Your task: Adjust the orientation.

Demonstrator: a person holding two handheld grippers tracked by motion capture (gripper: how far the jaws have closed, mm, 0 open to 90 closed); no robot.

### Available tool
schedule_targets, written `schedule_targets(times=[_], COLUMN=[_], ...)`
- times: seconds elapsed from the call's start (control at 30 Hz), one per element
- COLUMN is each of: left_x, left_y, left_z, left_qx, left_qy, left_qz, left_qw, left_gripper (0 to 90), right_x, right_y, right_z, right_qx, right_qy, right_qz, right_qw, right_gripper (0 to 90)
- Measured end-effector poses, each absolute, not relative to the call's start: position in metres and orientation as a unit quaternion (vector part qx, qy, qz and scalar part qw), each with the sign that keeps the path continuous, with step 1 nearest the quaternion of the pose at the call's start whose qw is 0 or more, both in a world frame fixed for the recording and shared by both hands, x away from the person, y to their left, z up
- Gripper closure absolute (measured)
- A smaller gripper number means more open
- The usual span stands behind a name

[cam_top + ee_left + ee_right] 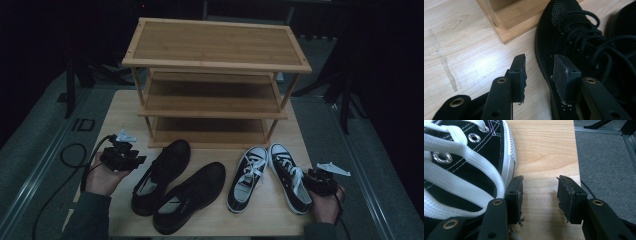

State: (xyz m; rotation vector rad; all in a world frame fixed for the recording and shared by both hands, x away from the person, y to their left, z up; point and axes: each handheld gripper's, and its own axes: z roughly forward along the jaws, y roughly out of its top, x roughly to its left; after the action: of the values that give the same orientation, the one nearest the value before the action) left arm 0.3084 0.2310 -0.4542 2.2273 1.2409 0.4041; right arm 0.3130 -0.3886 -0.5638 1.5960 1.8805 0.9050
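Black shoe (162,175), left one of the dark pair, lies on the table (120,117) with its long axis running from heel at about 7 o'clock to toe at about 1 o'clock, toe just short of the rack's (215,82) bottom shelf. Its mate (192,197) lies beside it at 4 o'clock.

Left gripper (127,159) sits at the shoe's 9 o'clock, just beside it, and is the nearer tool. In the left gripper view (537,75) the jaws stand spread with nothing pinched: one pad over bare table, the other over the shoe's edge, possibly brushing the mesh, hard to tell at this angle. The shoe's side wall lies roughly along the gap, so I judge a grip needs the jaws to straddle the collar.

Right gripper (320,181) is well apart, at 3 o'clock, beside the outer sneaker (290,175); jaws spread (539,197), empty, one pad next to the white sole.
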Motion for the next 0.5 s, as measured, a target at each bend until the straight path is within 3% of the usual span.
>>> schedule_targets(times=[0.5], left_x=[0.298], left_y=[0.220], left_z=[-0.442], left_qx=[0.841], left_qy=[0.443], left_qz=[0.143], left_qw=[0.275], left_gripper=[61.6], right_x=[0.313], right_y=[-0.389], right_z=[-0.564], right_qx=[0.587], right_qy=[0.692], right_qz=[0.333], right_qw=[0.254], right_gripper=[55.3])
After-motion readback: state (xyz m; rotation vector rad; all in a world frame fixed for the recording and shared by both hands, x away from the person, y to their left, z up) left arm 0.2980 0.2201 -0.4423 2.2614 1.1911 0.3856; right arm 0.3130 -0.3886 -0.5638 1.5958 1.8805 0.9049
